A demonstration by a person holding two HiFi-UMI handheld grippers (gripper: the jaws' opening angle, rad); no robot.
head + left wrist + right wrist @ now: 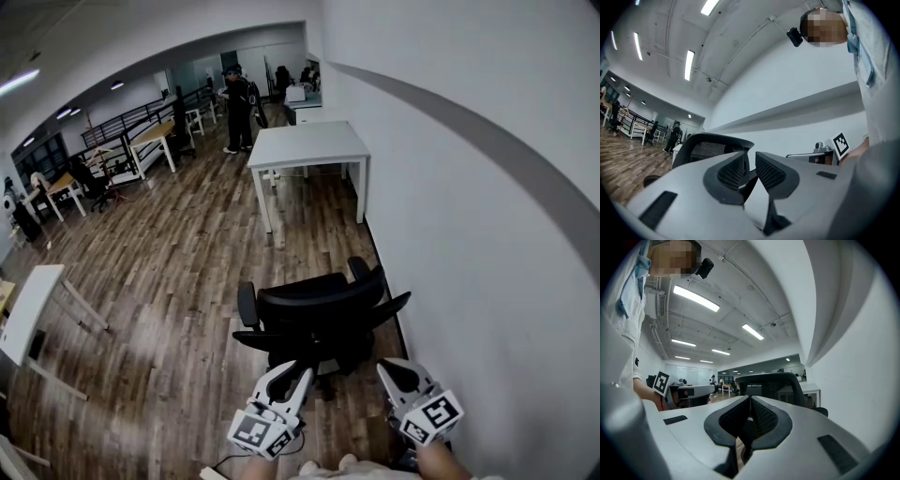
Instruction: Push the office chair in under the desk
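The black office chair [317,314] stood well short of the white desk [309,143], not under it, on the wood floor beside the same wall the desk stood against. Farther from the desk than the chair, the left gripper [750,165] held its fingers slightly apart on nothing. The right gripper [750,411] had its fingers pressed together, empty. Beyond the desk stood a person in dark clothes [238,109].

On the wood floor [159,272] — black office chair [314,309], white desk [305,145].
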